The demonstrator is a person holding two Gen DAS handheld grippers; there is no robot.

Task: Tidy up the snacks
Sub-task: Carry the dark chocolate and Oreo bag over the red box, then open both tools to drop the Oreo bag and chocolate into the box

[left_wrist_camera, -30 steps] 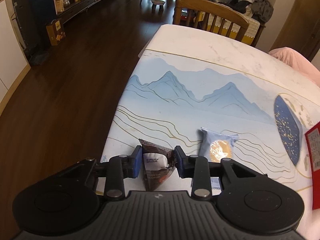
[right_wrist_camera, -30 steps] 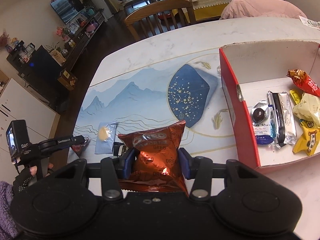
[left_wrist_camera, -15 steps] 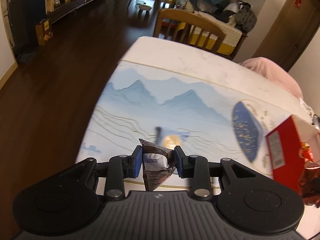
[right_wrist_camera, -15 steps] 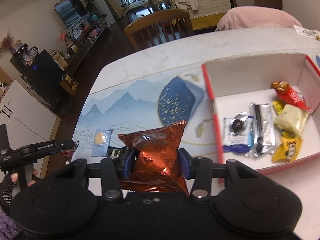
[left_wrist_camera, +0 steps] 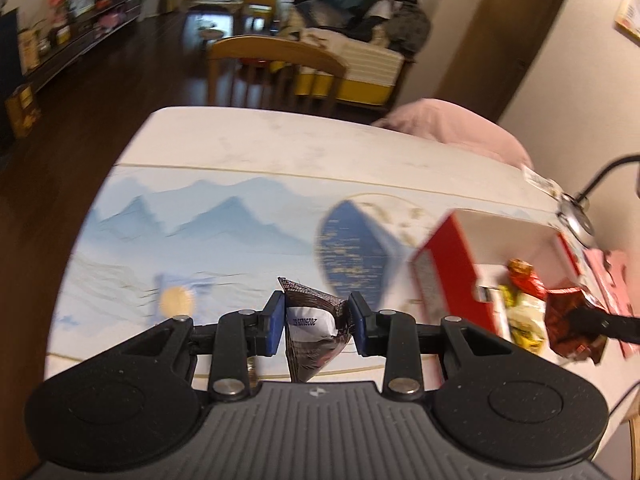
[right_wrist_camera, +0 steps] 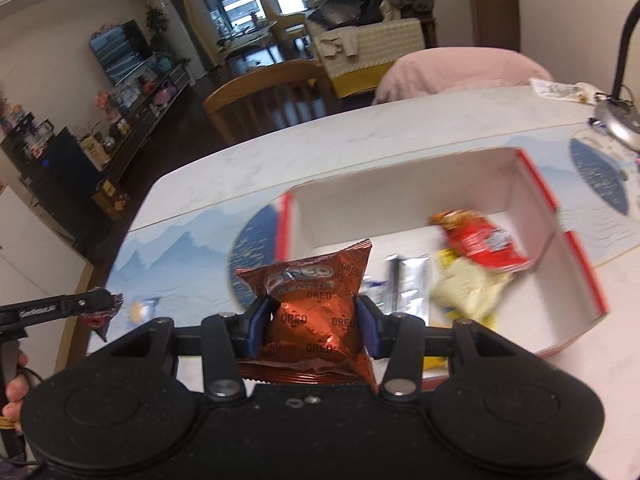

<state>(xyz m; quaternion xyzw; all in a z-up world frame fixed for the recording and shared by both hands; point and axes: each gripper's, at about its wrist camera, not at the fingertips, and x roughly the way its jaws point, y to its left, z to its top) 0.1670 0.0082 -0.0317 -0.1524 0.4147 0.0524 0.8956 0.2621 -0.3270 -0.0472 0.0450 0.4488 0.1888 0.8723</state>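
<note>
My left gripper [left_wrist_camera: 316, 322] is shut on a small dark brown snack packet [left_wrist_camera: 314, 334] and holds it above the table's near left part. My right gripper [right_wrist_camera: 312, 330] is shut on an orange-brown Oreo bag [right_wrist_camera: 316, 304] just in front of the red box [right_wrist_camera: 576, 264], which holds several snacks: a red packet [right_wrist_camera: 480, 244], a pale yellow packet [right_wrist_camera: 464, 292] and a silver wrapper [right_wrist_camera: 404, 280]. The box [left_wrist_camera: 444, 276] and the Oreo bag [left_wrist_camera: 570, 322] also show at the right of the left wrist view. A blue packet with a round biscuit [left_wrist_camera: 176, 298] lies on the mat.
The table carries a blue mountain-print mat [left_wrist_camera: 224, 232]. A lamp base [right_wrist_camera: 618, 120] and a small wrapper [right_wrist_camera: 560, 90] sit at the far right. A wooden chair [left_wrist_camera: 276, 68] and a pink cushioned seat [left_wrist_camera: 448, 128] stand beyond the far edge. The floor drops off left.
Both grippers have swung to the right with their packets. The red box now fills the right wrist view, and it has come into the left wrist view.
</note>
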